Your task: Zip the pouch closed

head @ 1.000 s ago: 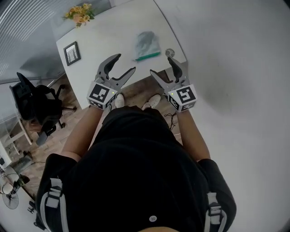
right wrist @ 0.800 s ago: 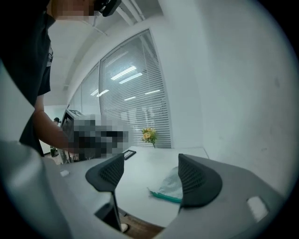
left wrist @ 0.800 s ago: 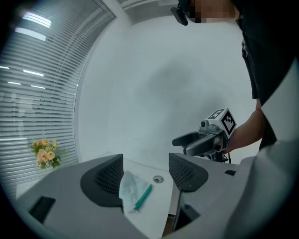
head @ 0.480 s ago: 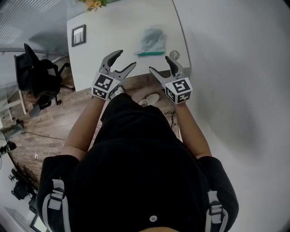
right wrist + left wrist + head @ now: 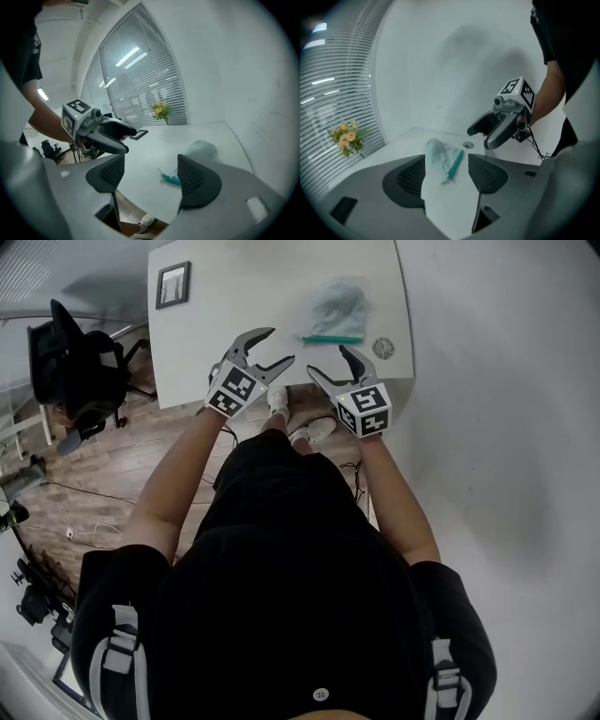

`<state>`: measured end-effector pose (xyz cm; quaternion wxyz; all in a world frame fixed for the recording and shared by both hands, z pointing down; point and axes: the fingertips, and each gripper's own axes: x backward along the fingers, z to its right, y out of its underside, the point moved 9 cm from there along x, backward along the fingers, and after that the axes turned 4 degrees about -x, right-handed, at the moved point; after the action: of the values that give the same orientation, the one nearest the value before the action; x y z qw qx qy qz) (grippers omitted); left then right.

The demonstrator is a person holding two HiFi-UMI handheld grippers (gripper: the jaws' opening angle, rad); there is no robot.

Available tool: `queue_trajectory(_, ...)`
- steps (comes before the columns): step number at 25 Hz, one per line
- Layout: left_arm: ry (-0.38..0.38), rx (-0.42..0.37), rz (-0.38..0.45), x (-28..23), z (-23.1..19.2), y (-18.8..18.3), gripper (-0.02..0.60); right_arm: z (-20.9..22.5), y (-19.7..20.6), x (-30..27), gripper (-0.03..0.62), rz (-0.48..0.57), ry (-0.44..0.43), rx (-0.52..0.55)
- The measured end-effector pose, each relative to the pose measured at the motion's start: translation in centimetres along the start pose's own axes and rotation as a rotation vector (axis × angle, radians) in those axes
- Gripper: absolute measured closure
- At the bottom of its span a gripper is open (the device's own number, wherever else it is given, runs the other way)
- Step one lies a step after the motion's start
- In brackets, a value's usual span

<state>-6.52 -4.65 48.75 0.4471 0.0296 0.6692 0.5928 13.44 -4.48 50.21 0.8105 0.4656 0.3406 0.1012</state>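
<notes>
A pale translucent pouch (image 5: 339,308) with a green zip strip (image 5: 333,338) along its near edge lies on the white table (image 5: 244,296). Both grippers hover at the table's near edge, short of the pouch. My left gripper (image 5: 277,346) is open and empty, to the pouch's near left. My right gripper (image 5: 329,363) is also open and empty, just below the zip. In the left gripper view the pouch (image 5: 437,157) and its zip (image 5: 455,163) lie ahead between the open jaws. In the right gripper view the pouch (image 5: 202,151) sits ahead to the right.
A small round metal disc (image 5: 382,348) lies to the right of the zip near the table corner. A framed picture (image 5: 173,284) stands at the table's far left, flowers (image 5: 347,138) beyond. A black office chair (image 5: 80,371) is on the wooden floor at left. A white wall runs along the right.
Both grippers have moved forward to the table's near edge, closer to the pouch. They stay open. The pouch has not moved on the table.
</notes>
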Motion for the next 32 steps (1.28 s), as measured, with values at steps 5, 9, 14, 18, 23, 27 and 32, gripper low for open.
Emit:
queue_trajectory(5, 0.084, -0.089, -0.083, -3.3, -1.1, 2.4, 0.305, 0.5, 0.5, -2.3, 0.233, -0.03, 0.028, -0.03)
queue_trajectory(9, 0.146, -0.175, -0.131, -5.5, -1.6, 3.6, 0.311, 0.8, 1.3, -3.7, 0.233, -0.058, 0.052, -0.062)
queue_trajectory(14, 0.201, -0.253, -0.186, -8.3, -2.0, 5.0, 0.36, 1.6, 2.5, -4.6, 0.233, -0.081, 0.079, -0.101)
queue_trajectory(18, 0.244, -0.267, -0.222, -10.2, -2.2, 6.2, 0.368, 2.2, 3.0, -5.1, 0.233, -0.09, 0.103, -0.124)
queue_trajectory(23, 0.278, -0.276, -0.275, -12.1, -2.5, 7.3, 0.389, 3.0, 3.2, -5.5, 0.233, -0.085, 0.124, -0.152)
queue_trajectory(27, 0.302, -0.29, -0.313, -13.1, -2.6, 8.2, 0.415, 3.5, 3.6, -5.6, 0.233, -0.085, 0.139, -0.176)
queue_trajectory(32, 0.31, -0.303, -0.328, -13.9, -2.4, 8.5, 0.491, 3.9, 4.1, -5.7, 0.233, -0.087, 0.148, -0.196)
